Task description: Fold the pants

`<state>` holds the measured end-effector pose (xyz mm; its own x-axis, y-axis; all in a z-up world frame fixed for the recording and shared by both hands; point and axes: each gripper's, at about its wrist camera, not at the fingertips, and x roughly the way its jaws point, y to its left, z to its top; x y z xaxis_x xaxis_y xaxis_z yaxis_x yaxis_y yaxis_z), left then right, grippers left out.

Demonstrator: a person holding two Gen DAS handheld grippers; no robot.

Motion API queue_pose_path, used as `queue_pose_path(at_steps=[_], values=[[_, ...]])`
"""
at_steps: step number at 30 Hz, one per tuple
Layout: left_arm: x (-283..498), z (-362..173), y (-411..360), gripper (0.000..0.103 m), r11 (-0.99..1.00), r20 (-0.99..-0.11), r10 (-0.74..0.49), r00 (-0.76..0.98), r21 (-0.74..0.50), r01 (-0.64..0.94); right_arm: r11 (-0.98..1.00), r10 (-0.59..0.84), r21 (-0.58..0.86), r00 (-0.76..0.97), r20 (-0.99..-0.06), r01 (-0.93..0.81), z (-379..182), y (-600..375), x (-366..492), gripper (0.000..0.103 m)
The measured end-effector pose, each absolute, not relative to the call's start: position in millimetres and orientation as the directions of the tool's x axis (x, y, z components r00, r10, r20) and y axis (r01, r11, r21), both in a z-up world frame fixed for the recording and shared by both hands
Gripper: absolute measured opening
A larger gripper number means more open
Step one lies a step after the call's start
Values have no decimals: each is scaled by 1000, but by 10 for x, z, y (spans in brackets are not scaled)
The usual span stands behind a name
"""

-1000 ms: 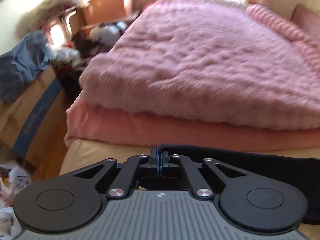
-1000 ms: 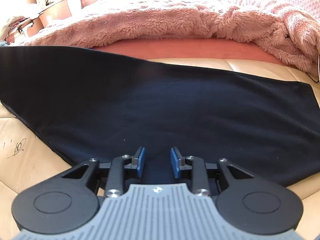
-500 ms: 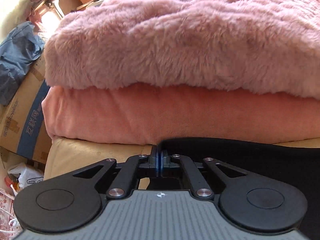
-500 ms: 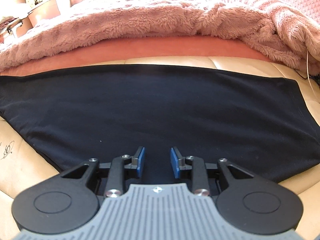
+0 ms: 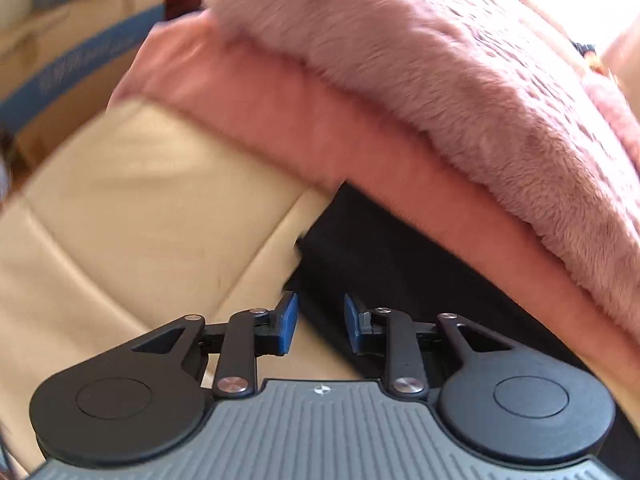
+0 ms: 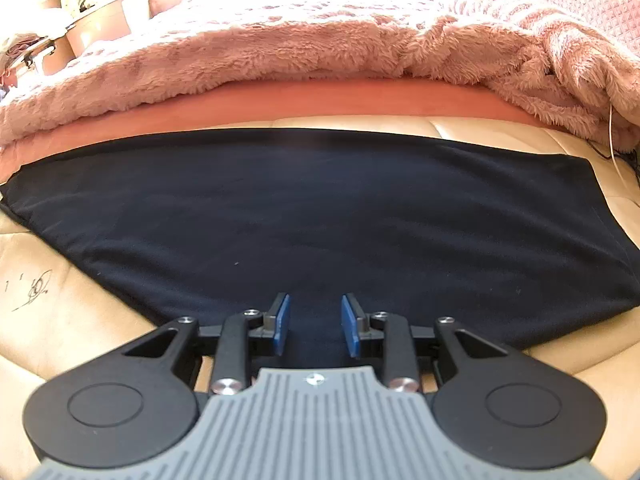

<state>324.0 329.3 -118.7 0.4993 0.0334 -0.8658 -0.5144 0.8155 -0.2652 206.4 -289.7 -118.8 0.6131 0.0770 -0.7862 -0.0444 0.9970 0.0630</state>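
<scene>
The dark navy pants (image 6: 320, 216) lie flat in a wide folded band on a cream leather surface (image 6: 64, 320). My right gripper (image 6: 314, 324) is open and empty, low over the pants' near edge. In the left wrist view one end of the pants (image 5: 384, 264) lies against the pink bedding. My left gripper (image 5: 318, 322) is open and empty, just above the left edge of that end; its left blue pad (image 5: 289, 322) is over the cream leather (image 5: 152, 216).
A fluffy pink blanket (image 6: 280, 52) on a salmon sheet (image 6: 280, 100) rises right behind the pants. Cardboard boxes (image 5: 68, 52) stand off the left end. Pen marks (image 6: 34, 286) show on the leather at left. A thin white cord (image 6: 612, 132) hangs at right.
My left gripper has opened and let go of the pants' end, which now lies on the surface. The view has swung down and left. The right gripper has stayed open over the pants.
</scene>
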Motion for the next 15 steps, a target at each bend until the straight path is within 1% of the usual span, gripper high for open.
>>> queue_pose_path(at_steps=[3, 4, 5, 6, 7, 8, 12, 14, 15], values=[[3180, -1357, 3302, 31, 773, -862, 24, 506, -305, -556, 996, 90, 60, 598, -796, -69, -1158, -2845, 1965, 26], [3176, -1377, 3283, 29, 768, -856, 39, 515, -304, -563, 995, 96, 60, 594, -799, -80, -1143, -2826, 1924, 27], [3176, -1383, 3269, 20, 766, -847, 51, 530, -308, -565, 994, 99, 57, 591, -801, -90, -1123, -2814, 1877, 33], [3181, -1385, 3256, 14, 762, -842, 58, 536, -309, -569, 994, 96, 49, 587, -804, -96, -1103, -2797, 1831, 35], [3197, -1389, 3246, 9, 760, -843, 65, 534, -305, -573, 994, 90, 38, 582, -808, -101, -1092, -2772, 1785, 35], [3214, -1391, 3234, 1, 761, -846, 80, 527, -290, -580, 994, 83, 25, 577, -813, -108, -1085, -2745, 1742, 36], [3227, -1399, 3205, 0, 772, -845, 116, 523, -255, -582, 989, 44, -44, 569, -821, -141, -1125, -2612, 1657, 35], [3221, -1384, 3187, 0, 777, -845, 128, 520, -240, -582, 988, 6, -84, 573, -820, -130, -1161, -2568, 1685, 35], [3214, -1374, 3182, 0, 779, -846, 136, 515, -230, -584, 988, -10, -94, 573, -820, -119, -1182, -2555, 1710, 27]])
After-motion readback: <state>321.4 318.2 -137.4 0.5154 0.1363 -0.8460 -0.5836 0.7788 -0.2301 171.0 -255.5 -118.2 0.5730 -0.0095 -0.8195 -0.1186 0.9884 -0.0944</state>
